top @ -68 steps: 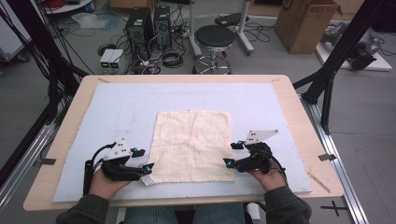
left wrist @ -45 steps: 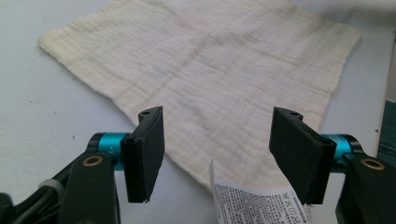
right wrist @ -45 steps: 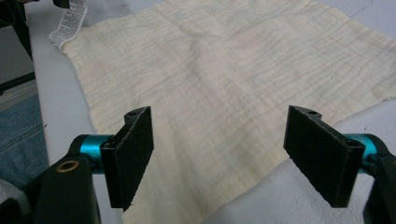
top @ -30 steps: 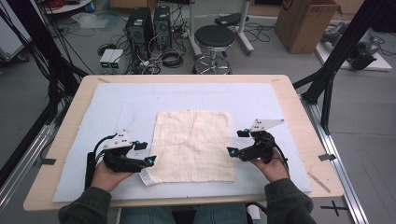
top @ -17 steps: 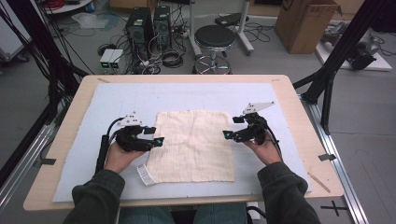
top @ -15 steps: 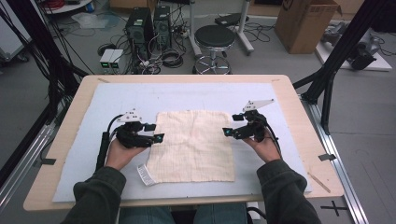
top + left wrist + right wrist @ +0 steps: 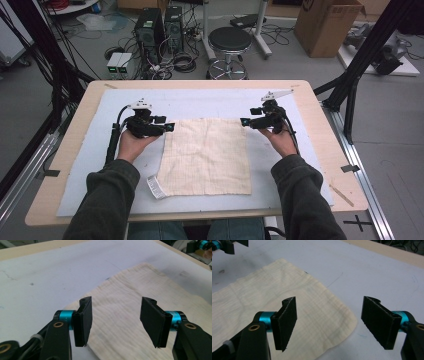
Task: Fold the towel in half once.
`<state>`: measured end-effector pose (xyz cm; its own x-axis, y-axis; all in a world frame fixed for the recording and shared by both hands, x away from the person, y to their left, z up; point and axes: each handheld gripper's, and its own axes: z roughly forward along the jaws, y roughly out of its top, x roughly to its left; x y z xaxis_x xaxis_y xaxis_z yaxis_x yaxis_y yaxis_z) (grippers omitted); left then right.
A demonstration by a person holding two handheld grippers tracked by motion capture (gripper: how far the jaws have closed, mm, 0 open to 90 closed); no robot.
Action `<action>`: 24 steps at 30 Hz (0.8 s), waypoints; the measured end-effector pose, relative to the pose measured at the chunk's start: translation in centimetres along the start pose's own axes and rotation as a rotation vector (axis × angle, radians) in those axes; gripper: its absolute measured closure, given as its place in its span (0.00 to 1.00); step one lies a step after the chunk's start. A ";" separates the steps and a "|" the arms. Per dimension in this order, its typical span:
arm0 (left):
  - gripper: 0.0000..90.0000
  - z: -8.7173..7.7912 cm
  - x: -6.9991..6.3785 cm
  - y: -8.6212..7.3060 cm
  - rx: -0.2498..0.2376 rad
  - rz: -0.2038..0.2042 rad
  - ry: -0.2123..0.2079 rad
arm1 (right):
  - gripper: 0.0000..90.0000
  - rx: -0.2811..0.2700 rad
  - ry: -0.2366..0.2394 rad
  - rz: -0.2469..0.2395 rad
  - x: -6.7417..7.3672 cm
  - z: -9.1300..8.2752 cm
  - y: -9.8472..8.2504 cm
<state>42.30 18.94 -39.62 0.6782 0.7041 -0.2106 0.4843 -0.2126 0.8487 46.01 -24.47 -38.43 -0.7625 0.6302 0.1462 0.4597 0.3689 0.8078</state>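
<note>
At the near table edge, the person's two dark sleeves come in and both forearms reach forward along the sides of the cloth [image 7: 207, 157]. The cloth lies flat in the middle of the white mat [image 7: 200, 102], with a small label [image 7: 156, 186] at its near left corner.

The left hand [image 7: 132, 145] holds the left gripper [image 7: 170, 127] at the far left corner of the cloth, pointing inward to the right. In the left gripper view its jaws stand apart over this corner; they have just been closing, and the cloth is under the gap, but the pads do not press it.

The right hand [image 7: 280, 140] holds the right gripper [image 7: 245, 122] at the far right corner, pointing inward to the left. In the right gripper view its jaws are also apart and have just been closing; the rounded corner lies below them, not pinched.

Beyond the far edge of the cloth, a wide strip of bare mat is free. Bare mat also runs outside each hand, and then the wooden table [image 7: 320, 145] rim.
</note>
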 end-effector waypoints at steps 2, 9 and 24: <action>0.50 0.4 0.6 -0.1 -0.009 -0.023 0.030 | 0.32 0.018 -0.014 0.010 -0.3 0.8 -0.2; 0.54 2.4 2.2 -1.2 0.012 -0.089 0.084 | 0.42 0.039 -0.046 0.038 -1.0 2.8 -0.8; 0.62 4.9 3.3 -1.9 0.088 -0.142 0.160 | 0.55 0.121 -0.107 0.103 -1.9 4.8 -2.0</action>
<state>46.30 18.39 -44.31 0.5069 0.8280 -0.2399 0.6198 -0.1567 0.7689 48.77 -23.11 -43.09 -0.6588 0.7356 0.1576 0.5890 0.3740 0.7164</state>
